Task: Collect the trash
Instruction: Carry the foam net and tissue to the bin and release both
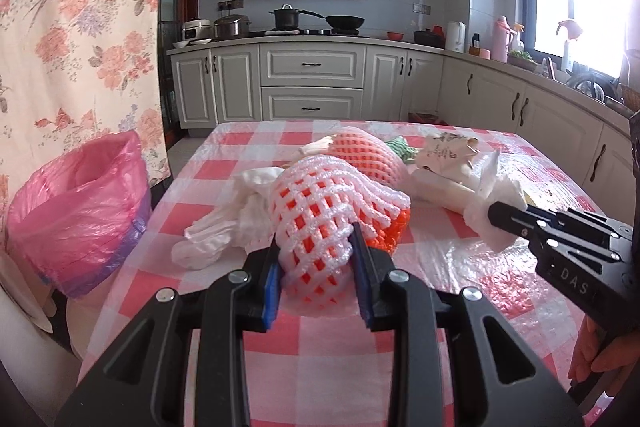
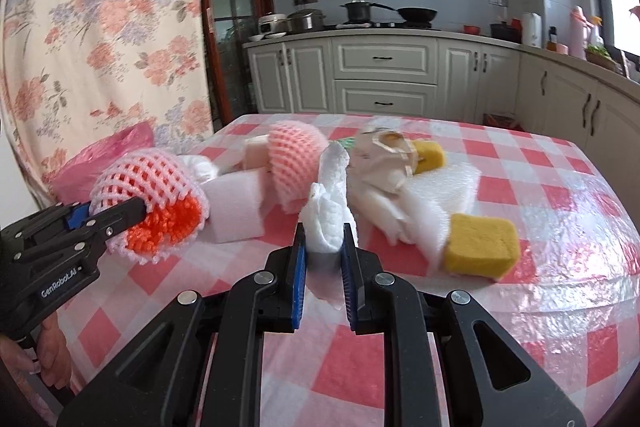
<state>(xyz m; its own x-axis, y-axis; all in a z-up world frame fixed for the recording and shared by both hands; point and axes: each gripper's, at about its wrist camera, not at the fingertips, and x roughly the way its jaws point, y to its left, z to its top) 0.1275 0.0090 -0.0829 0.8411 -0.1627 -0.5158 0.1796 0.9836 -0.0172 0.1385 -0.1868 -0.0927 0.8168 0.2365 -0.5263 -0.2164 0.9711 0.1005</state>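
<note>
Left wrist view: my left gripper pinches a pink-and-white foam fruit net with an orange inner net, its blue-padded fingers pressing the net's near end, lifted just above the table with the red-and-white checked cloth. Right wrist view: my right gripper has its fingers pressed together on a crumpled white paper towel, held upright above the same cloth. Behind both, more trash lies heaped at the table's middle: a second pink foam net, white foam blocks, two yellow sponges and crumpled paper. Beside the table's left edge stands a bin lined with a pink plastic bag.
</note>
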